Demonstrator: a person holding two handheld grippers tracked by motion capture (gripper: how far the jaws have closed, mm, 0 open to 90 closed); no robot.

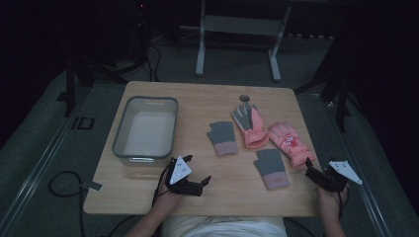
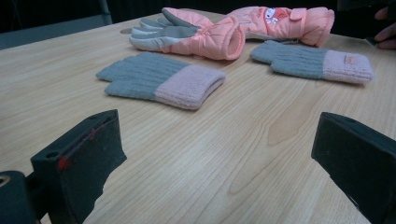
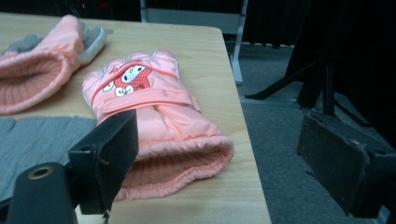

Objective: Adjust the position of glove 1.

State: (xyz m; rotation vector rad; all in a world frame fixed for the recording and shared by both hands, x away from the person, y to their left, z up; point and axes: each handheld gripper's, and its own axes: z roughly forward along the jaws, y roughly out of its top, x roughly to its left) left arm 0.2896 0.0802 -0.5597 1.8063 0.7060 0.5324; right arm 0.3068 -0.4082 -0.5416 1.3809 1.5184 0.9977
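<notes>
- While both forearms come in from the near edge of the table (image 1: 148,197), the left gripper (image 1: 203,182) lies low over the wood at about 7 o'clock from the table's middle, its jaws pointing toward 3 o'clock and standing wide apart with nothing between them.
- The right gripper (image 1: 310,169) sits at the near right corner, at about 4 o'clock, aimed toward 10 o'clock; its jaws are also spread, and they hold nothing.
- In the right gripper view, the cuff of the pink glove with the cartoon face (image 3: 154,116) lies just ahead of the spread jaws, close to the left one; whether that jaw touches the cuff I cannot tell.
- That glove (image 1: 289,143) is padded, salmon pink, back side up, with a strap across the wrist and a gathered cuff.
- Its long axis runs from 10 o'clock to 4 o'clock, fingers toward 10, the open cuff toward the right gripper, along the right edge.
- A second pink glove (image 1: 251,126) lies just beside it at its 9 o'clock, grey palm up, fingers toward 12.
- Two grey knit gloves with pale pink cuffs lie flat: the left grey glove (image 1: 222,138) near the middle, the right grey glove (image 1: 272,168) at 5 o'clock from it.
- A clear bin (image 1: 118,143) stands at 9 o'clock.
</notes>
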